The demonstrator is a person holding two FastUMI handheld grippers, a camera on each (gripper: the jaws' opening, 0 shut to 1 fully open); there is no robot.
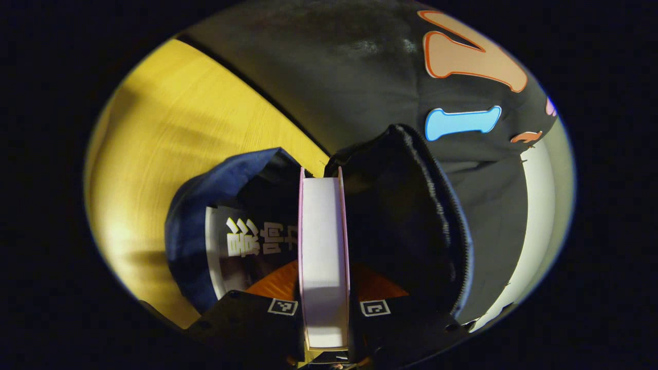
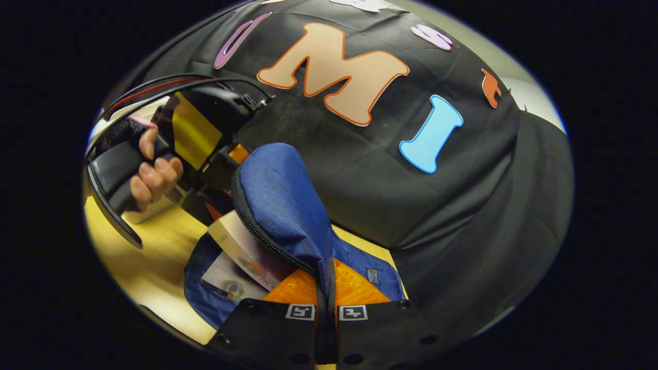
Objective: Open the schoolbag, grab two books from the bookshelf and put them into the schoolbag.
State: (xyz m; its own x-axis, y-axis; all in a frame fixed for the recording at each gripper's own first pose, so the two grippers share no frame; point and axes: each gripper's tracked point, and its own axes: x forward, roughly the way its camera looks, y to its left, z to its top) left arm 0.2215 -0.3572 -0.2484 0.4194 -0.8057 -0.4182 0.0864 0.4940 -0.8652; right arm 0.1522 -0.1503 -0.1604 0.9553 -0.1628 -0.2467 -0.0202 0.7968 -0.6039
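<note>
Layout, left gripper view: book clamped edge-on between the two fingers of the left gripper, standing upright in the mouth of the schoolbag. Second book lying inside the bag, left of the first and below it. Bag resting on the table, zip edge to the right, booth wall behind.

Right gripper view: right gripper closed on the bag's flap, flap held upright above the opening. Both books left of the flap, inside the bag; one leaning, one flat beneath. Left gripper and its hand farther off at upper left, above the table.
</note>
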